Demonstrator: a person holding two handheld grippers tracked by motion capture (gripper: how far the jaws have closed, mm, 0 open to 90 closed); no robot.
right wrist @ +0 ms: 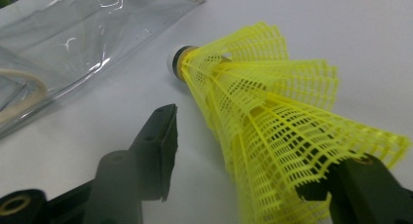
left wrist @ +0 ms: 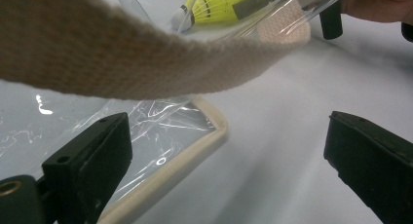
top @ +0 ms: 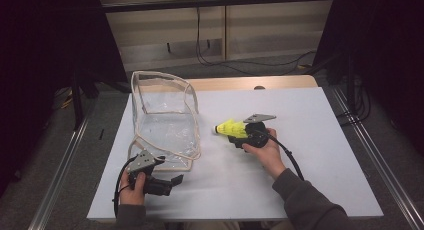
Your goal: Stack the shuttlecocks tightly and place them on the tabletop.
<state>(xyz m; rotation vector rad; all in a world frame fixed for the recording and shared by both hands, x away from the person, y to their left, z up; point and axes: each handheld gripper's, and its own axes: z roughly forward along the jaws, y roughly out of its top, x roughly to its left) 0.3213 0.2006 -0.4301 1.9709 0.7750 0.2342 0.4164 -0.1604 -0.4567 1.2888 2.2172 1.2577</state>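
Desk point(top: 310, 155): white sheet, dark surround | right gripper point(top: 245, 132): fingers around yellow shuttlecock point(top: 231, 128), grip not discernible, beside clear bag point(top: 165, 120) | left gripper point(top: 167, 182): fingers spread, at bag's near corner.

Overhead light brightening the white worktop point(top: 310, 140), surroundings staying dark, glare glinting on clear plastic bag point(right wrist: 73, 34), near strap point(left wrist: 122, 58) blurring.

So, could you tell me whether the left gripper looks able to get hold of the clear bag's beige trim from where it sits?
Probably yes: the left gripper is open, and the clear bag's beige trim lies on the table just beyond its jaws, nothing between.
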